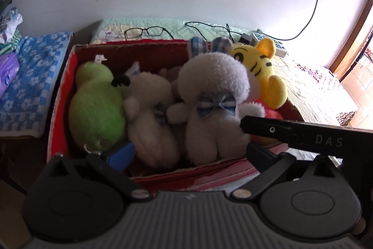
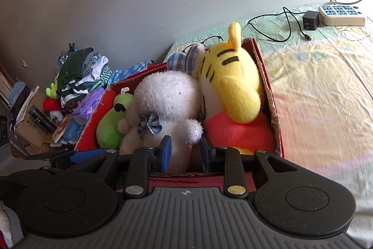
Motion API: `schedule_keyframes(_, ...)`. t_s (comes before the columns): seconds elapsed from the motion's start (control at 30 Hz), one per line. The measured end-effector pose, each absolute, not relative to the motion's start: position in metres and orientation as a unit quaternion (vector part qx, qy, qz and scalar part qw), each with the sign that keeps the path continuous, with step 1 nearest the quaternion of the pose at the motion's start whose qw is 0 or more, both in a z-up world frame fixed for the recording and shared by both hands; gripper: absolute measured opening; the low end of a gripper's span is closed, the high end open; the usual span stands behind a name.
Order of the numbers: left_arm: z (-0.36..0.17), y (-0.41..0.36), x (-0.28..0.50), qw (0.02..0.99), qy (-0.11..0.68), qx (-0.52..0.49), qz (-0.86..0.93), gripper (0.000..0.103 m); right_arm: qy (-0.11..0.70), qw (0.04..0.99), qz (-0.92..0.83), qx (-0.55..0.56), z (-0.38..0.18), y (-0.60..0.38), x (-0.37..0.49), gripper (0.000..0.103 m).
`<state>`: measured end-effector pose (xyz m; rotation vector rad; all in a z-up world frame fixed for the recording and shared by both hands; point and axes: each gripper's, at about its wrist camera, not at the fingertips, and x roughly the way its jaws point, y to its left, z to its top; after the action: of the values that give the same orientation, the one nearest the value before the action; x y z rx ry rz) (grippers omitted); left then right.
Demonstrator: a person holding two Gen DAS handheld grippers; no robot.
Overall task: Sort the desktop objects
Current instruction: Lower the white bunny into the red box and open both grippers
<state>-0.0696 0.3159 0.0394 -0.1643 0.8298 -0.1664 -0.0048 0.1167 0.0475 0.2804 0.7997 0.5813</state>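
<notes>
A red cardboard box [image 1: 63, 90] [image 2: 275, 109] on the bed holds several plush toys: a green one [image 1: 98, 104] [image 2: 109, 127], a cream one [image 1: 151, 118], a white rabbit with a blue checked bow [image 1: 214, 99] [image 2: 170, 99] and a yellow tiger in red [image 1: 263, 64] [image 2: 233, 83]. My left gripper [image 1: 188, 153] is open wide at the box's near edge, its fingers either side of the toys. My right gripper [image 2: 185, 151] is part open around the white rabbit's lower body, its blue pads [image 2: 166, 151] apart from the plush. The right gripper's arm [image 1: 303, 132] crosses the left wrist view.
Glasses [image 1: 144, 32] lie behind the box. A power strip [image 2: 340, 14], a black charger [image 2: 310, 19] and cables lie on the pale quilt [image 2: 326, 85]. A blue floral towel [image 1: 30, 76], folded clothes [image 2: 79, 81] and clutter are left of the box.
</notes>
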Motion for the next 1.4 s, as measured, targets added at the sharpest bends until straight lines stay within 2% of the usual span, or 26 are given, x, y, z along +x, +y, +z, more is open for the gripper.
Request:
schedule_keyframes(0.4,0.038,0.307,-0.074,0.909,0.403,-0.069,-0.076,0.103,0.363,0.878,0.285,0.122,0.046,0.118,-0.011,0.030)
schedule_keyframes(0.67,0.037,0.303,-0.073,0.907,0.409,-0.049,-0.083,0.103,0.348,0.884,0.290,0.114,0.045,0.125,-0.015,0.046)
schedule_keyframes(0.83,0.032,0.287,-0.075,0.911,0.407,0.008,-0.066,0.103,0.333,0.897,0.283,0.061,0.045,0.138,-0.022,0.049)
schedule_keyframes(1.07,0.034,0.300,-0.073,0.909,0.404,-0.033,-0.096,0.103,0.345,0.885,0.293,0.111,0.044,0.126,-0.015,0.050)
schedule_keyframes(1.4,0.036,0.305,-0.073,0.907,0.400,-0.057,-0.121,0.103,0.347,0.883,0.299,0.106,0.044,0.129,-0.017,0.053)
